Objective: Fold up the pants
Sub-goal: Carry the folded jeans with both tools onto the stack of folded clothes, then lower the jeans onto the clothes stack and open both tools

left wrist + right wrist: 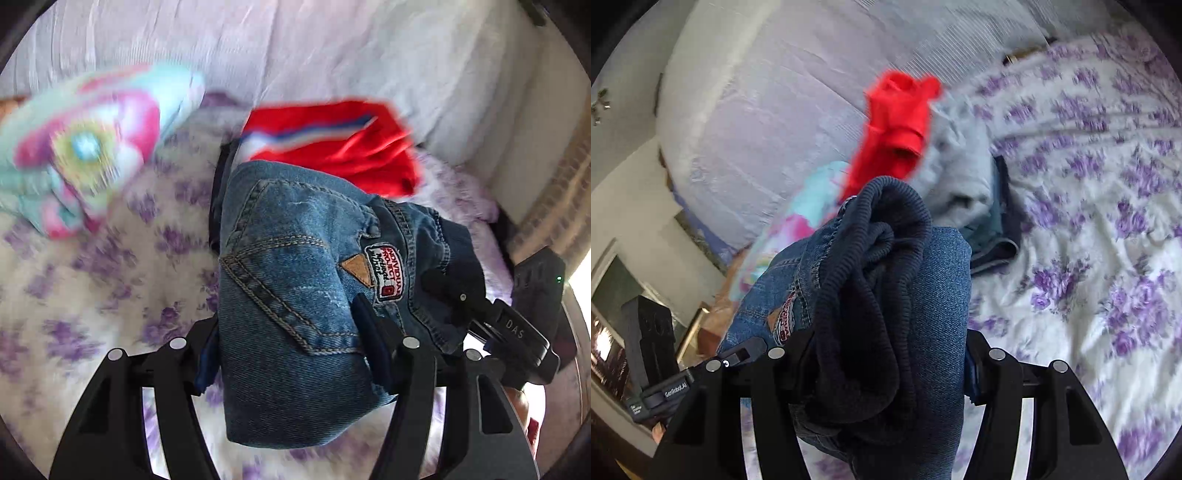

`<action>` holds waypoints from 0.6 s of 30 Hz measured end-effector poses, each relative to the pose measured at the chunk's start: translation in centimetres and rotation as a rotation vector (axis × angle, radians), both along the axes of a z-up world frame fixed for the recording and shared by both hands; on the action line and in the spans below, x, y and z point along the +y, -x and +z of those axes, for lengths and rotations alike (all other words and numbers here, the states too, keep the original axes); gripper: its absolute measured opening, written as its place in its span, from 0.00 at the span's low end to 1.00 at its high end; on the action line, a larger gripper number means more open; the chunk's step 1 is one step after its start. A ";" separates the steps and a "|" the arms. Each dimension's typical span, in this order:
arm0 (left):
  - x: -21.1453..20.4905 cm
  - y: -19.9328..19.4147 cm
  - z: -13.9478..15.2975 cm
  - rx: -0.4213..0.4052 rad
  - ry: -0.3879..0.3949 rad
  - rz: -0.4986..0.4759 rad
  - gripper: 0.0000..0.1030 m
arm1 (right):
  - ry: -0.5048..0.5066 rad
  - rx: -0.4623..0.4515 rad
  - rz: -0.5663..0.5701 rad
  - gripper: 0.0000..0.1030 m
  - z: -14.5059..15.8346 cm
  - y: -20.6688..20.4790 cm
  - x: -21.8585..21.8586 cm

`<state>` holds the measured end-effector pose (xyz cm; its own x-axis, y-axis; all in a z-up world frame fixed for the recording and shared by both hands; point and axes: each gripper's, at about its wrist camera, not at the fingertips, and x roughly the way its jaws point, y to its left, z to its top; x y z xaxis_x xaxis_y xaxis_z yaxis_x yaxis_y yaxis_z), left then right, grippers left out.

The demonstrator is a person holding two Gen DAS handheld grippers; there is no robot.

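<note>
Jeans (295,280) bunched, long axis between both jaws' grips, right gripper (875,354), left gripper (291,354).

Folded blue denim pants (295,280), dark ribbed waistband bunched, hang above the bed.

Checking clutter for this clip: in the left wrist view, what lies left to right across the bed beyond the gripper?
Pink-and-turquoise garment → jeans held in the left gripper → right gripper at the jeans' far edge. The red garment overlaps behind the jeans.
</note>
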<state>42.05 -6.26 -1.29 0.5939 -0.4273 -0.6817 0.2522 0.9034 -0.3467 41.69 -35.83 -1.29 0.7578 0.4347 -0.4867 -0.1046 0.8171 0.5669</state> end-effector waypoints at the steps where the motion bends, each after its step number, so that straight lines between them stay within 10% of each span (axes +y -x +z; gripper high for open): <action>1: -0.2 -1.3 -2.2 0.043 -0.010 0.013 0.63 | 0.019 0.041 -0.008 0.60 -1.8 -1.2 -0.1; 5: 0.4 -2.4 -7.3 0.070 0.017 0.095 0.96 | -0.026 0.084 0.019 0.71 -4.4 -2.9 -1.4; 15: 0.3 2.5 -1.8 -0.183 -0.234 0.219 0.96 | 0.364 -0.222 -0.207 0.90 2.7 4.6 0.9; 18: -0.1 4.8 -1.4 -0.210 -0.343 0.256 0.96 | 0.559 -0.128 -0.222 0.96 1.6 4.0 2.3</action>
